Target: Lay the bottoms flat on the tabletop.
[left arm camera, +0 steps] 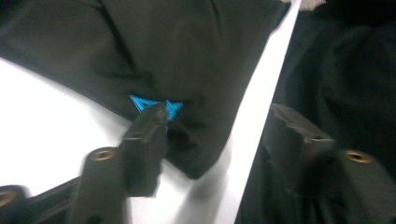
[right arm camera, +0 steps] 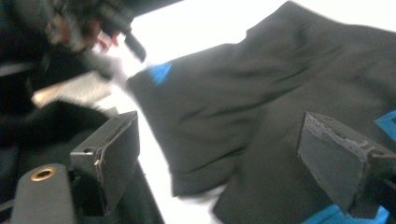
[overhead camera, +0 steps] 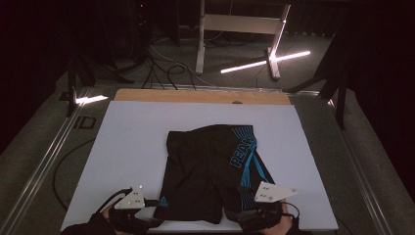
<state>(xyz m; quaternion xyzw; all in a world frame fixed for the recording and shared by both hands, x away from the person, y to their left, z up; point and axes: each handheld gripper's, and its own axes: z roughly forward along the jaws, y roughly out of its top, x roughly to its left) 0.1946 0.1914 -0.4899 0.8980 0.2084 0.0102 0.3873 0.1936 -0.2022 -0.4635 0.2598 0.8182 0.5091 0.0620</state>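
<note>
Black shorts [overhead camera: 210, 171], blue stripes; white board [overhead camera: 127, 147]

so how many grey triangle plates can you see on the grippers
2. One grey three-cornered plate sits on the left gripper at the black shorts' near left corner; the other plate tops the right gripper at the near right corner.

Room dark, walls lost in black. White board [overhead camera: 127, 142] lies on wooden tabletop [overhead camera: 195, 96], wood strip showing at board's far edge. Grey carpet floor [overhead camera: 313, 54] beyond tabletop. White table frame [overhead camera: 240, 24] stands beyond tabletop, bright light strip [overhead camera: 264, 61] at its foot. Black cables [overhead camera: 161, 63] tangled left of frame. Small bright patch [overhead camera: 90, 99] left of tabletop.
</note>
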